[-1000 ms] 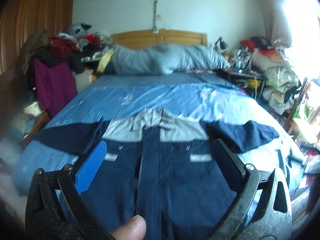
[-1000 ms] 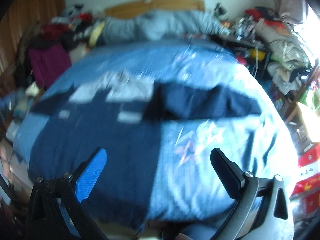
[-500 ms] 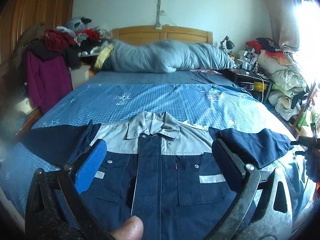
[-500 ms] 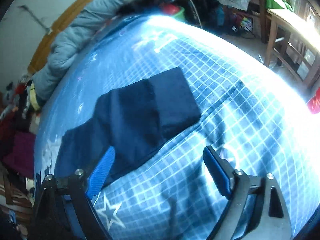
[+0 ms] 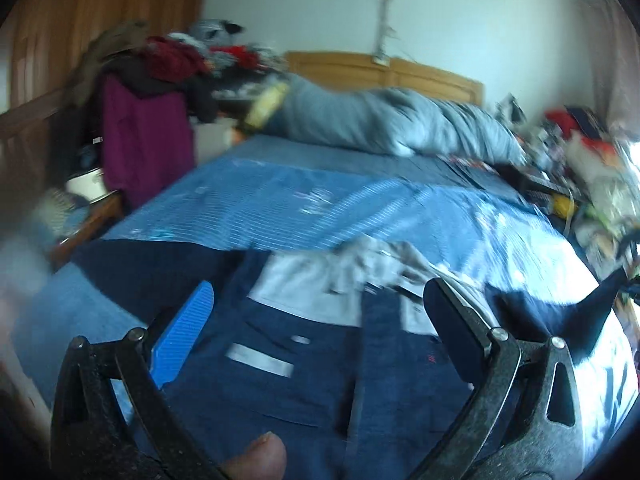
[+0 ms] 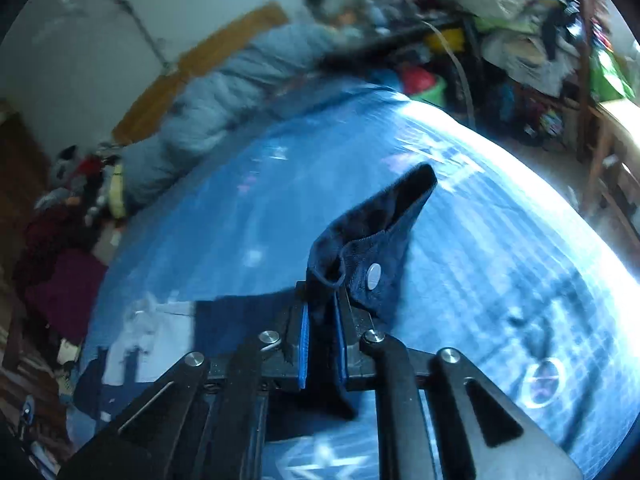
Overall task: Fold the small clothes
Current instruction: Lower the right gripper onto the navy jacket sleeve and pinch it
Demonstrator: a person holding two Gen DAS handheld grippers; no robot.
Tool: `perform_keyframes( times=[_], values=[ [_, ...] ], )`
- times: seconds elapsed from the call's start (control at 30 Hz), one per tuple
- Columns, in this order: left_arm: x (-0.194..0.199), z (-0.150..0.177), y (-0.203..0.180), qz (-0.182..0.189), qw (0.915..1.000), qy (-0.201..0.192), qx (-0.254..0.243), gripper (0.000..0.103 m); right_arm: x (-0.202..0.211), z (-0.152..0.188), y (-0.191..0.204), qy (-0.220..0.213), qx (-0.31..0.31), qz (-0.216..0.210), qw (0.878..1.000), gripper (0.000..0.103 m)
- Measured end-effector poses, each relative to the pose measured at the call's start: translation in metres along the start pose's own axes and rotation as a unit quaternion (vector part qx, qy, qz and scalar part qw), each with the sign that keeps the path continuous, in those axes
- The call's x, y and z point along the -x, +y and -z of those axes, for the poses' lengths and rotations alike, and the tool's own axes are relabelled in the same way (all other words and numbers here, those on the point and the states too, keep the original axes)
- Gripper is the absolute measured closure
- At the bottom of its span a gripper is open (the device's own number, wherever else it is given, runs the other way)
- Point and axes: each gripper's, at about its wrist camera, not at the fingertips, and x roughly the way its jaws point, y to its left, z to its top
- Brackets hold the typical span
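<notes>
r gripper (image 6: 320, 344) jaws just closed, now pinching sleeve cuff (image 6: 372, 248) they were clear of 0.5 s ago | cuff lifted off bed (image 6: 500, 280) | l gripper (image 5: 320, 320) wide open, empty, above jacket (image 5: 280, 380) lying flat on bed

Navy jacket (image 5: 304, 364) with pale grey yoke and collar at 12 o'clock of its body, pale strip on chest pocket; navy cuff (image 6: 372, 248) with one silver snap, pinched between blue ribbed pads of black right gripper (image 6: 320, 344); black left gripper (image 5: 320, 320), one pad blue, the other black; bedsheet (image 5: 360, 208) blue with fine white grid and pale star prints; grey-blue duvet (image 5: 384, 124) at 12 o'clock; orange-brown wooden headboard (image 5: 400, 70); magenta garment (image 5: 144, 140) at 10 o'clock; white wall (image 5: 320, 4).
</notes>
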Motion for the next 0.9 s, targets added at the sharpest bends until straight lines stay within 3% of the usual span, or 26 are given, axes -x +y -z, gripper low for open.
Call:
perform_keyframes(
  times=[0.13,0.27,0.47,0.57,0.63,0.7,0.73,0.8,0.83,0.9],
  values=[
    [0.022,-0.013,0.061,-0.048,0.9979,-0.029,0.032,0.0,-0.018,0.009,0.174,-0.002,0.108,-0.114,0.988,0.088],
    [0.042,-0.019,0.113,-0.089,0.994,-0.042,0.047,0.0,-0.09,0.064,0.328,0.05,0.186,-0.195,0.962,0.088],
    [0.039,-0.014,0.159,-0.129,0.9896,-0.023,0.06,0.0,-0.191,0.181,0.453,0.157,0.264,-0.231,0.923,0.088],
    [0.034,-0.009,0.166,-0.13,0.9892,-0.016,0.065,0.0,-0.202,0.218,0.466,0.19,0.283,-0.231,0.911,0.087],
    [0.025,-0.005,0.167,-0.122,0.9905,-0.007,0.064,0.0,-0.186,0.22,0.454,0.18,0.283,-0.237,0.912,0.086],
    [0.013,0.0,0.168,-0.107,0.9921,0.013,0.065,0.0,-0.153,0.207,0.417,0.14,0.266,-0.244,0.922,0.066],
    [0.007,0.002,0.166,-0.096,0.9928,0.026,0.067,0.0,-0.141,0.205,0.396,0.12,0.266,-0.235,0.927,0.046],
    [-0.003,0.006,0.159,-0.077,0.994,0.034,0.069,0.0,-0.142,0.198,0.361,0.1,0.299,-0.164,0.935,0.041],
    [-0.006,0.009,0.154,-0.072,0.9945,0.034,0.068,0.0,-0.153,0.196,0.345,0.116,0.311,-0.128,0.934,0.04],
    [-0.011,0.014,0.147,-0.06,0.9945,0.039,0.076,0.0,-0.171,0.197,0.331,0.147,0.325,-0.106,0.928,0.04]
  ],
)
